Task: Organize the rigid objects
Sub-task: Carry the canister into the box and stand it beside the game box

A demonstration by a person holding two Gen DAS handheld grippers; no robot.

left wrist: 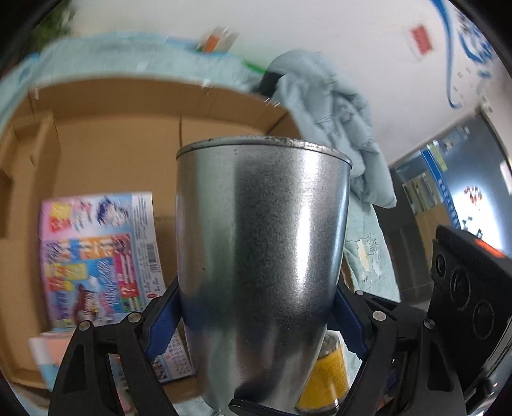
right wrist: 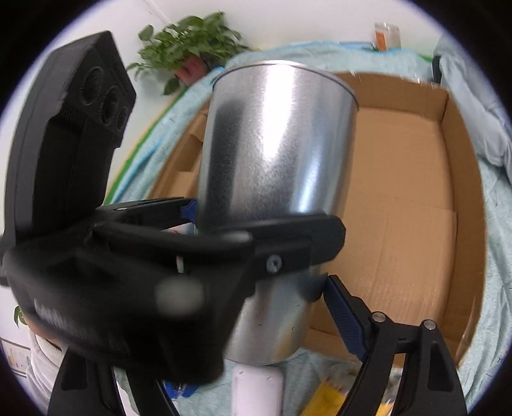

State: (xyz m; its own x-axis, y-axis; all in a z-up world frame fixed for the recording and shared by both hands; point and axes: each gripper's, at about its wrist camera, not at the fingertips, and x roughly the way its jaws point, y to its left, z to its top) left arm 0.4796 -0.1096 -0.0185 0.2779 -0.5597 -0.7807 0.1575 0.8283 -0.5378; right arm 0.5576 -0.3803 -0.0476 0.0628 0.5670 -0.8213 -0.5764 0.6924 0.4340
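A pale blue-green cloth (right wrist: 499, 256) covers the work surface, set against a white wall (left wrist: 320, 28) with a potted plant (right wrist: 188, 48) at the far left. On the cloth sits an open cardboard box (right wrist: 416, 198).

A tapered metal bucket (left wrist: 262, 256) hangs above the box's near edge, rim pointing away and slightly tilted. The left gripper (left wrist: 256, 313) clamps it low on its body, blue pads (left wrist: 161, 326) pressed to either side, jaws spread wide by the bucket's width. The right gripper (right wrist: 275, 304) is closed on the same bucket (only its right pad shows clearly, touching the metal; the left gripper's body hides the other).

Inside the box, at its left, leans a colourful printed carton (left wrist: 99, 256). A yellow-labelled jar (left wrist: 326, 377) lies below the bucket, beside a white cylinder (right wrist: 257, 390).
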